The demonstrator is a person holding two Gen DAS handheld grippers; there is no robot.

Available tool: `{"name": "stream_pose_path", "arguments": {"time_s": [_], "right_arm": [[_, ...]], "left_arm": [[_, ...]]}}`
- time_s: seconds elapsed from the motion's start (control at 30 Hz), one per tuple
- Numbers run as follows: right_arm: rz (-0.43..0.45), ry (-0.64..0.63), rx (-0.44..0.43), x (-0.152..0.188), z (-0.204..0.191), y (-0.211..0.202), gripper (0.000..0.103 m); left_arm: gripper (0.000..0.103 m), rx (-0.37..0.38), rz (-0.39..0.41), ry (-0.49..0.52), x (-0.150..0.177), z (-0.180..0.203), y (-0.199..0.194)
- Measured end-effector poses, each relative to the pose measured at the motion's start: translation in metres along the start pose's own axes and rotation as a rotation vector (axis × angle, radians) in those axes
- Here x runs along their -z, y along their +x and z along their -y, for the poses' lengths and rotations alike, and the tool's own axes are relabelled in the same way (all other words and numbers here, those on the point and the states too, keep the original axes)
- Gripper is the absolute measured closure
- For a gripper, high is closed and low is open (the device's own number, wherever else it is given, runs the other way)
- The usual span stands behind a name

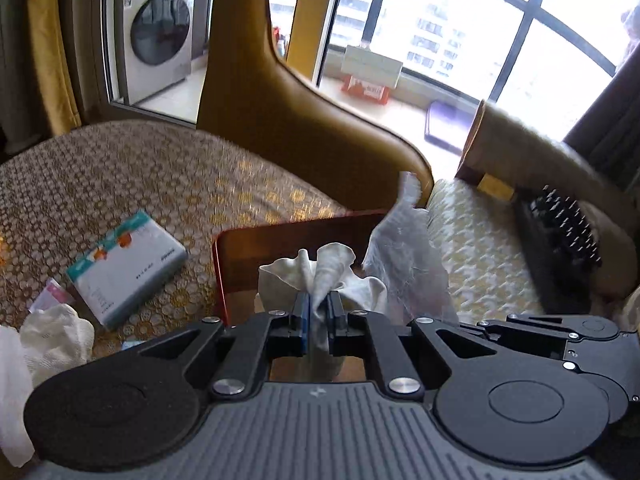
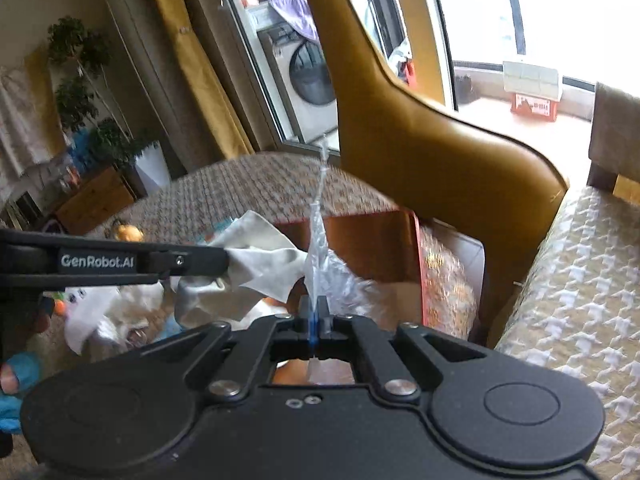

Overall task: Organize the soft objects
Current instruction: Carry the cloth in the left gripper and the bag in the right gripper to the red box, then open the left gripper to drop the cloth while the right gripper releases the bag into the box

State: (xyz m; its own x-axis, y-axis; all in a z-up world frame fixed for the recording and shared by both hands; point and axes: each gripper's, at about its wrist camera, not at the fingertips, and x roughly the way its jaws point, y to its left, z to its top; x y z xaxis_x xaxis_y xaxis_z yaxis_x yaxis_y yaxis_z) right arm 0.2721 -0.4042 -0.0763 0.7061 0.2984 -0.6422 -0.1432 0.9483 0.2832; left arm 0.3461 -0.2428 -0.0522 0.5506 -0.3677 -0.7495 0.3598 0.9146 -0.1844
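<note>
We are working over a sofa seat covered in a patterned throw (image 1: 132, 176), with a tall window and a washing machine (image 1: 160, 36) behind it. Our left gripper (image 1: 318, 304) is clamped on a bunched grey-white cloth (image 1: 332, 268), the folds spilling up and out above the pads. Our right gripper (image 2: 316, 312) is pinched tight on a thin, crinkly clear plastic bag (image 2: 320, 248), which is standing up in a twisted peak from the jaws. Both things are hanging over the red-rimmed box (image 1: 280, 240) wedged between the two seats. We judge both as very light and limp: the cloth is bulky enough to grip firmly at a gathered fold, while the plastic looks slick and is likely to slide, so it wants holding at the twisted neck. Further left, a tissue pack (image 1: 128, 264) and more white cloths (image 1: 52, 336) are lying on the throw.
</note>
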Motion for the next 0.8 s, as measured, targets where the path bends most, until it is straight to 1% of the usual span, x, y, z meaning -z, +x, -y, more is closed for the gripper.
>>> {"name": "stream_pose_path", "arguments": {"time_s": [0.2,0.33,0.47,0.53,0.6,0.67,0.7,0.8], "right_arm": [[-0.080,-0.049,0.029,0.005,-0.004,0.026,0.103],[-0.129,-0.096,0.027,0.007,-0.004,0.039,0.103],[-0.153,-0.139,0.017,0.010,-0.004,0.044,0.103],[-0.160,-0.144,0.006,0.010,-0.003,0.044,0.102],[-0.166,-0.146,-0.001,0.010,-0.002,0.044,0.099],[-0.168,-0.159,0.000,0.011,-0.003,0.044,0.091],[-0.167,-0.167,0.001,0.012,-0.003,0.043,0.089],[-0.163,-0.186,0.001,0.012,-0.004,0.042,0.083]], "left_arm": [[0.094,-0.025,-0.059,0.009,0.003,0.002,0.027],[0.094,-0.046,-0.093,0.027,0.003,0.007,0.041],[0.094,-0.051,-0.125,0.037,0.005,0.011,0.050],[0.094,-0.066,-0.133,0.051,0.007,0.012,0.054],[0.094,-0.077,-0.140,0.059,0.009,0.013,0.057],[0.092,-0.082,-0.143,0.063,0.010,0.014,0.059],[0.091,-0.085,-0.145,0.064,0.011,0.014,0.060],[0.083,-0.090,-0.145,0.068,0.012,0.016,0.061]]}}
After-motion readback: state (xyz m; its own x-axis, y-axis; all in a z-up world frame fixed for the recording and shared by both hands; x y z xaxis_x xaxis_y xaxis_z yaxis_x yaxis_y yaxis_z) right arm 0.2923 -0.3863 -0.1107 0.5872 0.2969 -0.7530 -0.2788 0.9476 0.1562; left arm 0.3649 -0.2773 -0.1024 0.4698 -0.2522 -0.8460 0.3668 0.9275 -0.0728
